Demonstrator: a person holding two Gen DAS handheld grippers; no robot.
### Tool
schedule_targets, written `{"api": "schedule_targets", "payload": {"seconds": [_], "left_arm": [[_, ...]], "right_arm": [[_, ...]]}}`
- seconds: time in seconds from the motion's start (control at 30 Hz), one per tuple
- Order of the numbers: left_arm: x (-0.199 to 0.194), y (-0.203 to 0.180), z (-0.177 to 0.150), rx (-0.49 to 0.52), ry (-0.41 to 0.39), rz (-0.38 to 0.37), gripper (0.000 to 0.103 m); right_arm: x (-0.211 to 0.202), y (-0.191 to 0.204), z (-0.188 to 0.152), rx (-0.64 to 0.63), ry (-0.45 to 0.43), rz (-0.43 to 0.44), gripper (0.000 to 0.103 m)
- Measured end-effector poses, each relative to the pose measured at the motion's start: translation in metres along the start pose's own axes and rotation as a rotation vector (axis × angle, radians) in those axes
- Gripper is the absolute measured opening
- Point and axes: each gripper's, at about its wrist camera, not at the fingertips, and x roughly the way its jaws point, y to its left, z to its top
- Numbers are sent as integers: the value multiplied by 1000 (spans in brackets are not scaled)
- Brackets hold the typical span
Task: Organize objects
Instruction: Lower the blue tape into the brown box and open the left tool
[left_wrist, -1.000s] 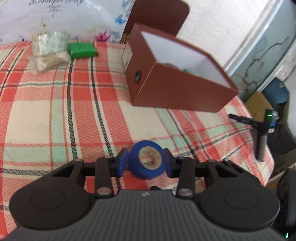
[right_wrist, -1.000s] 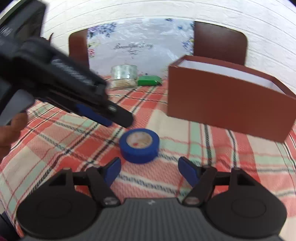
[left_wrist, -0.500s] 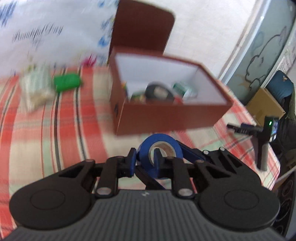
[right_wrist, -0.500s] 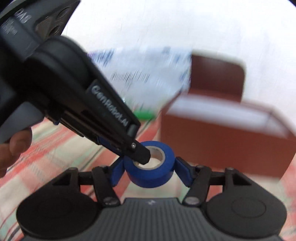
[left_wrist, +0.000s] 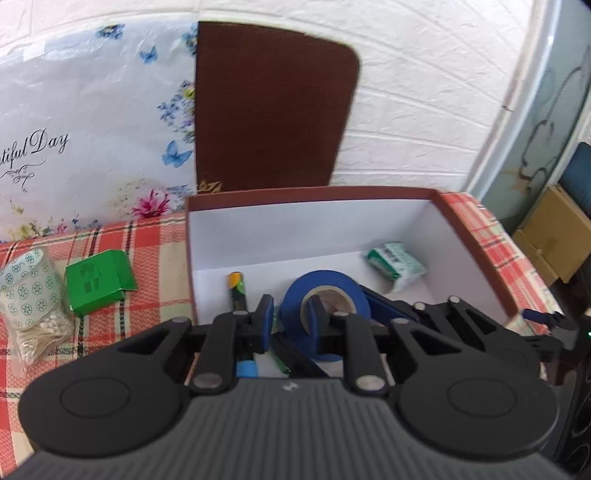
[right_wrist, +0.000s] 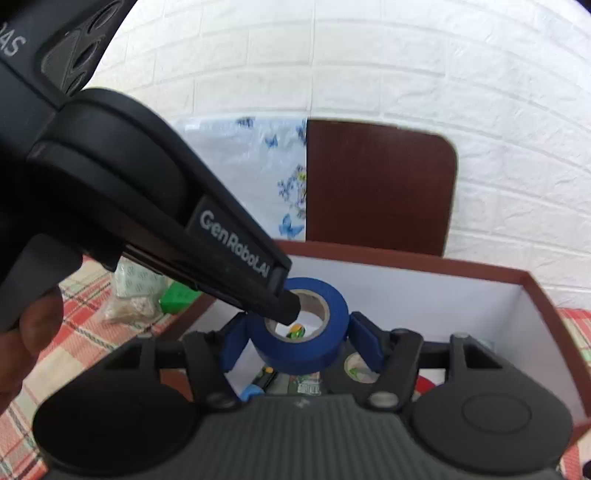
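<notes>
A blue tape roll hangs over the open brown box, held by both grippers. My left gripper is shut on the roll's wall, with one finger inside the core and the other outside. In the right wrist view it reaches in from the upper left, and its tip sits in the core of the blue tape roll. My right gripper is shut on the roll's outer sides, one blue pad on each. The brown box lies below and behind.
The box has a white inside and holds a black marker, a green-and-white packet and other small items. A green carton and a clear bag lie on the plaid cloth to its left. A brown chair back stands behind it.
The roll lay on the cloth; the left gripper shut on its wall, the right closed on its sides. Both lifted it and carried it over the box.
</notes>
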Motion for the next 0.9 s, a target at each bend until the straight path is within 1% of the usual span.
{"api": "schedule_targets", "payload": {"seconds": [0.03,0.1,0.13,0.17,0.2,0.3,0.43,0.57,0.73,0.83,0.9], "left_arm": [[3,0,-1,3,3,19,24],[1,-3,-3,31,-14,66,24],[-2,-4,-4,48,-29,84,31],[-5,-5,-5,61,-43,103,43],[-7,-5,-6,67,-56,121,45],[-16,-1,-5,45,-59,124,44],[-35,0,-12,40,-85,139,44],[-56,5,-23,12,-101,133,44],[-76,10,-45,21,-121,154,46],[-84,20,-63,31,-132,182,51],[-86,32,-77,23,-125,209,52]], "right_arm": [[5,-1,0,4,9,-1,63],[7,1,-2,7,8,-4,62],[4,2,-3,1,-6,-14,64],[2,3,-5,-8,-15,-26,65],[1,4,-6,-13,-15,-35,65],[-4,1,-5,10,-11,-52,62],[-24,-3,-4,33,-26,-65,63],[-47,7,-8,31,-38,-90,63],[-71,13,-14,71,-47,-117,65],[-88,11,-25,130,-45,-106,66],[-95,13,-31,158,-29,-93,66]]}}
